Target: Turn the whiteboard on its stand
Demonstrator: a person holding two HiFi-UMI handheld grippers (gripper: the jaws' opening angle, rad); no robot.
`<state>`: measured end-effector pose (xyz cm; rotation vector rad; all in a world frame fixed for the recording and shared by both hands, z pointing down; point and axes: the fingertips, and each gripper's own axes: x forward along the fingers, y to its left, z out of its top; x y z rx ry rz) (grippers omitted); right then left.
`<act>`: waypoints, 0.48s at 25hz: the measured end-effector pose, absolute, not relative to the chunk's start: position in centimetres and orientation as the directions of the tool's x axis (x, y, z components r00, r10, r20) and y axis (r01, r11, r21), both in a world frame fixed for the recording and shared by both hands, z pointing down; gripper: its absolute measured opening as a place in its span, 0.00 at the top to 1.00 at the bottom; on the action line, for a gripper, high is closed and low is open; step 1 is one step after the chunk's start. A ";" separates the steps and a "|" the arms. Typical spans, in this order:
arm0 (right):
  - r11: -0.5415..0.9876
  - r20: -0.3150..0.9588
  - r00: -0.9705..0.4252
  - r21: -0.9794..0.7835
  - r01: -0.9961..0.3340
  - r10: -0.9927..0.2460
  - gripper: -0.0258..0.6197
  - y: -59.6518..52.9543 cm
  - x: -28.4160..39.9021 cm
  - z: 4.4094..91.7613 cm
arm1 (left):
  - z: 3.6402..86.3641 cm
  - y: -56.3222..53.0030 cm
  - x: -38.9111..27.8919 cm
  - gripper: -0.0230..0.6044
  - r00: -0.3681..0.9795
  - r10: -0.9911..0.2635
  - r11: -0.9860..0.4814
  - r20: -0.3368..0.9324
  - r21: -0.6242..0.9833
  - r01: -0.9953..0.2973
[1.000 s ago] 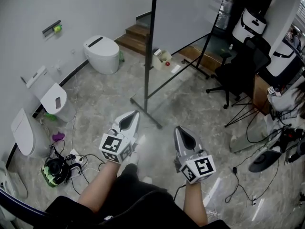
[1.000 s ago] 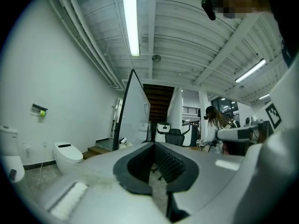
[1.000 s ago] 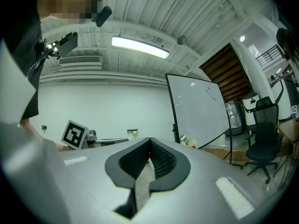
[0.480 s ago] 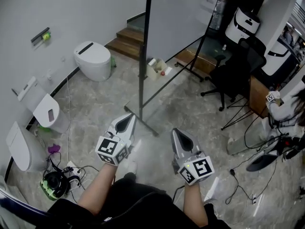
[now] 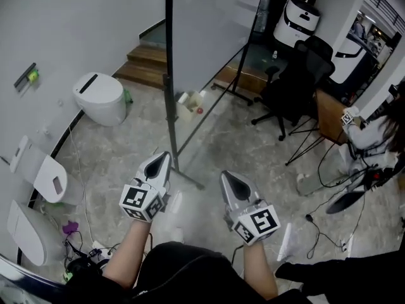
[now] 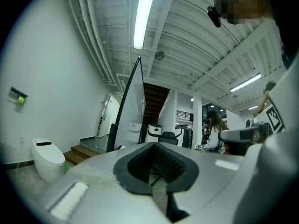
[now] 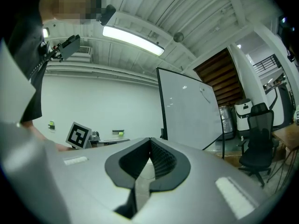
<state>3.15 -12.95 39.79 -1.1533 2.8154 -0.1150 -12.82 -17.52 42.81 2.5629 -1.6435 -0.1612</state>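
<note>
The whiteboard (image 5: 209,24) stands on its black stand in front of me, its near upright post (image 5: 169,75) running down to a floor foot (image 5: 186,177). My left gripper (image 5: 162,156) is held level, shut and empty, just left of and short of that post. My right gripper (image 5: 225,177) is beside it, also shut with nothing in it. In the left gripper view the board (image 6: 134,101) appears nearly edge-on beyond my left gripper (image 6: 154,146). The right gripper view shows the board's face (image 7: 189,111) past my right gripper (image 7: 149,141).
White toilets (image 5: 98,97) stand along the left wall, with wooden steps (image 5: 149,59) behind them. A black office chair (image 5: 291,90) and tripod legs stand to the right of the stand. A small box (image 5: 190,100) lies under the board. Cables and a seated person (image 5: 370,135) are at the right.
Both grippers have been carried forward towards the whiteboard, and its near post now stands closer and further left in view. Both stay shut and empty.
</note>
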 end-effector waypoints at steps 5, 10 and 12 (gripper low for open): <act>0.665 -0.063 -0.663 -0.103 -0.739 -0.746 0.95 -15.3 2.5 39.8 | 42.5 -20.9 -13.1 0.96 0.487 -0.871 -0.490 -0.058 0.130 -0.862; 0.636 -0.053 -0.634 -0.104 -0.765 -0.772 0.95 -17.2 1.0 40.0 | 42.9 -23.6 -14.2 0.96 0.532 -0.846 -0.533 -0.042 0.132 -0.836; 0.627 -0.053 -0.626 -0.105 -0.772 -0.778 0.95 -17.8 0.4 40.0 | 43.1 -24.5 -14.7 0.96 0.545 -0.838 -0.544 -0.028 0.126 -0.829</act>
